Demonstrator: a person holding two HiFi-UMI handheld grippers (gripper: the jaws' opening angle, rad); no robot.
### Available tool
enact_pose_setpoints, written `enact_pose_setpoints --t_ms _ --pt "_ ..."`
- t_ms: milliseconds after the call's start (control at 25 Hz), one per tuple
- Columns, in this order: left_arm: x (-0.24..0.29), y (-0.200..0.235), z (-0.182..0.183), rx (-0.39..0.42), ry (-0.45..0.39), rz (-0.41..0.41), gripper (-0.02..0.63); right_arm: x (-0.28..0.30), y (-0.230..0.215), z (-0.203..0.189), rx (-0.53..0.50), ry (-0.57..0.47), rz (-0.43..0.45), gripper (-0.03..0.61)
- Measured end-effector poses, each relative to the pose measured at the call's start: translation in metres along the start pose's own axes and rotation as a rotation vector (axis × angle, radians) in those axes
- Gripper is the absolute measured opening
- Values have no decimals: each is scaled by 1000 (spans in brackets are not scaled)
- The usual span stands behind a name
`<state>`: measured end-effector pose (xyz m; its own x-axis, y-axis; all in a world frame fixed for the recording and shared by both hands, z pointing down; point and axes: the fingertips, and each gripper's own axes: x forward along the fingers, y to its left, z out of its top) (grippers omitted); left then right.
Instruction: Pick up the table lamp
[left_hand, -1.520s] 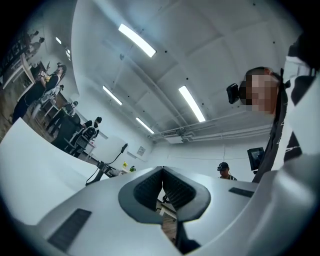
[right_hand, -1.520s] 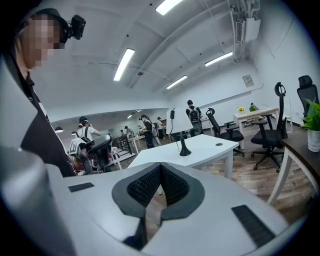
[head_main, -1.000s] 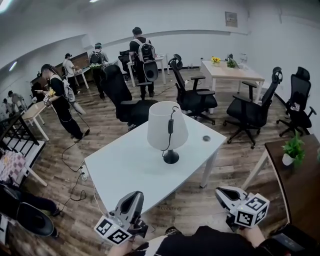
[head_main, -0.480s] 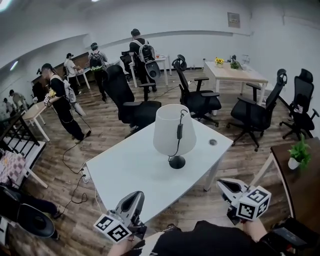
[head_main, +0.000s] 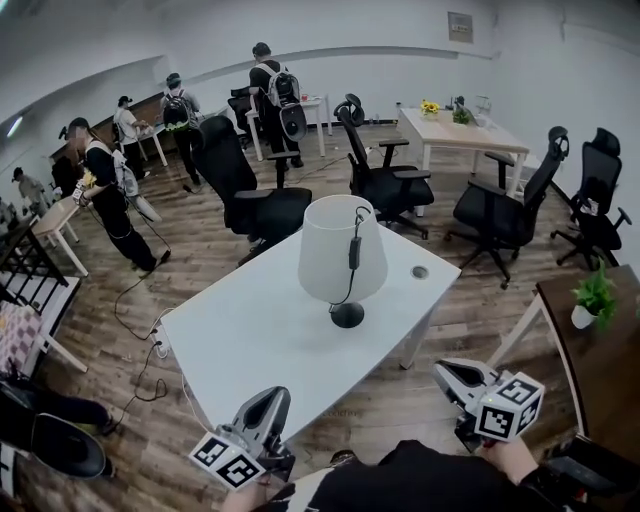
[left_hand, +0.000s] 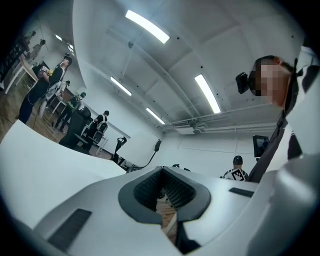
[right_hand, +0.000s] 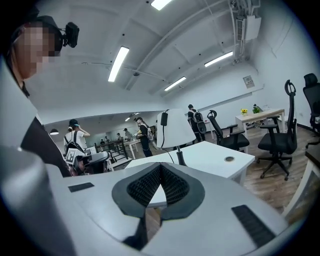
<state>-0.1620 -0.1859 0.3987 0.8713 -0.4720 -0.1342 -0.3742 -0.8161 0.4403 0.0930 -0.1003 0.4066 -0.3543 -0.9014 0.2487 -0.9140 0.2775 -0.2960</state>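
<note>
Jaws of left gripper (left_hand: 161, 170) pressed together, nothing between them; same for right gripper (right_hand: 160, 167). Both held low at the near edge of the white table (head_main: 230, 350), well apart from the lamp (head_main: 342, 250), and probably kept closed until nearer. Lamp upright near the table's middle on a dark round base (head_main: 347, 316). Cord (head_main: 354, 252) with inline switch draped down the shade, so likely to swing on lifting. No brand or label readable. Only black-and-white square markers (head_main: 505, 420) on the gripper cubes; wall plaque (head_main: 460, 26) too small to read.
</note>
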Motion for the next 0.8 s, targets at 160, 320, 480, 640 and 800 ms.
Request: enact_pose_setpoints --t_ms 160,320,480,640,800 --pt "9 -2 -6 -12 17 -6 15 -8 -8 -12 32 28 -28 15" --pt "13 -9 -12 -12 35 -21 15 -6 -17 -15 59 28 -34 15" --pt "18 -11 -7 9 27 -6 15 9 -18 -2 44 11 16 15" --pt "26 -4 5 31 -6 30 15 30 -27 17 18 -18 51 15" --pt "37 0 6 45 -6 59 15 47 -43 24 14 -7 71 15"
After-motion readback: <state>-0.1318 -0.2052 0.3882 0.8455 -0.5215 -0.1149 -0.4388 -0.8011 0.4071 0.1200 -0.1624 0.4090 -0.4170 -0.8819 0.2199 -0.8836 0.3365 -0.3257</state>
